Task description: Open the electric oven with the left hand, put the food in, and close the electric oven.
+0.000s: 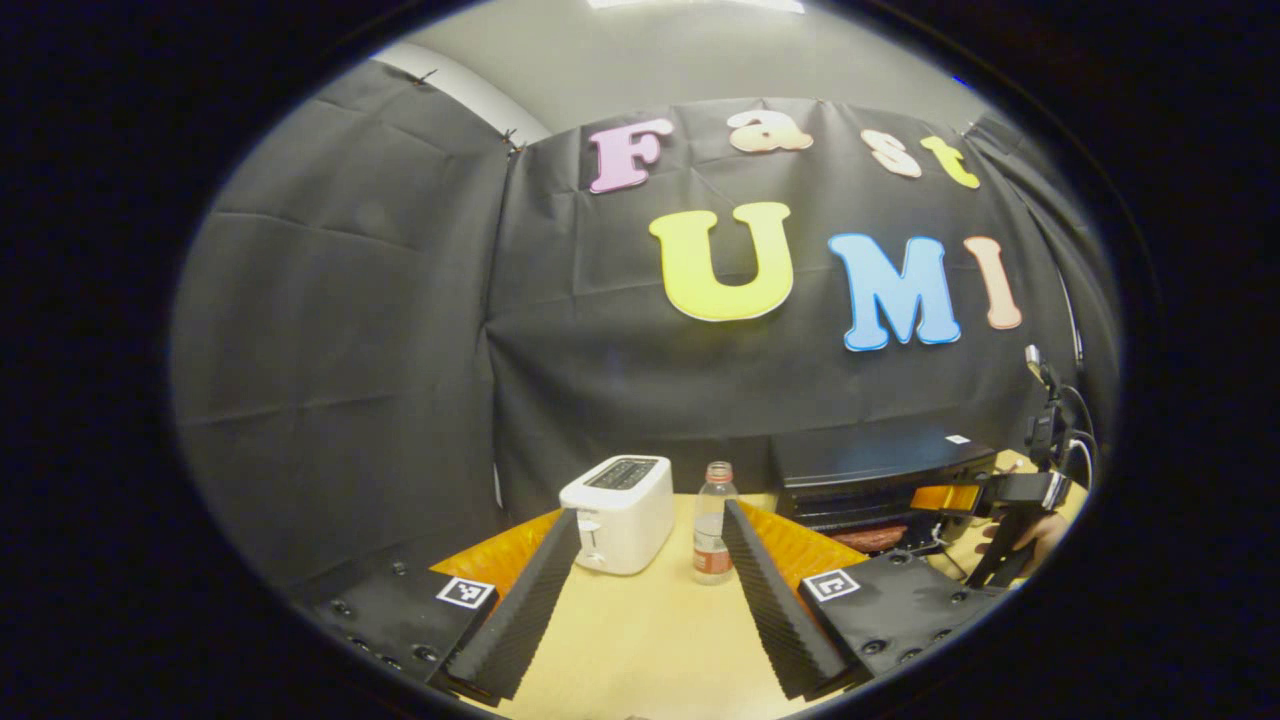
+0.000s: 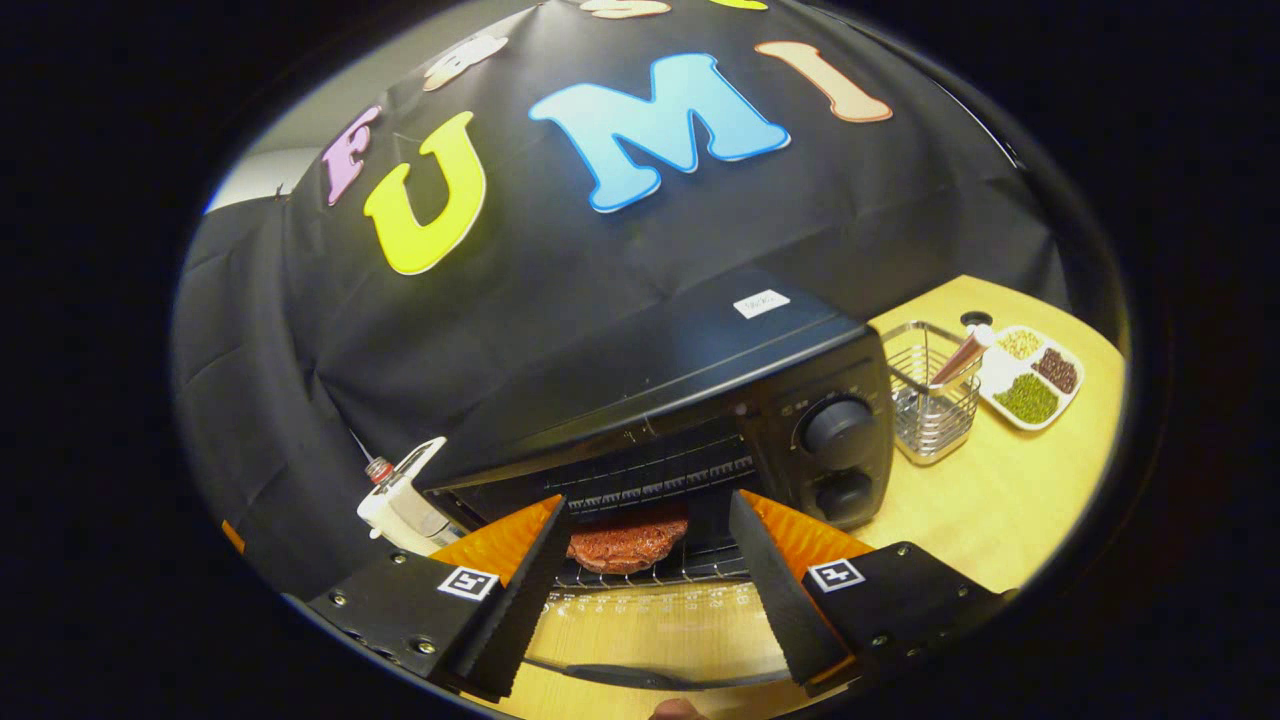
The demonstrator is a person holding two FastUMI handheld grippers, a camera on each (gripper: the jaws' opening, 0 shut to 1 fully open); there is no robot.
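The black electric oven (image 2: 700, 380) stands open in the right gripper view, its glass door (image 2: 650, 625) folded down flat toward me. A reddish-brown meat patty (image 2: 627, 543) lies on the wire rack inside. My right gripper (image 2: 648, 585) is open just in front of the oven mouth, over the door, with nothing between its fingers. In the left gripper view my left gripper (image 1: 650, 600) is open above the wooden table (image 1: 640, 640), well left of the oven (image 1: 880, 480), where the patty (image 1: 868, 538) and the right gripper (image 1: 1010, 510) with a hand also show.
A white toaster (image 1: 618, 512) and a clear water bottle (image 1: 713, 522) stand ahead of the left gripper. Right of the oven are a wire basket (image 2: 930, 395) holding a utensil and a white divided dish (image 2: 1030, 375) of beans.
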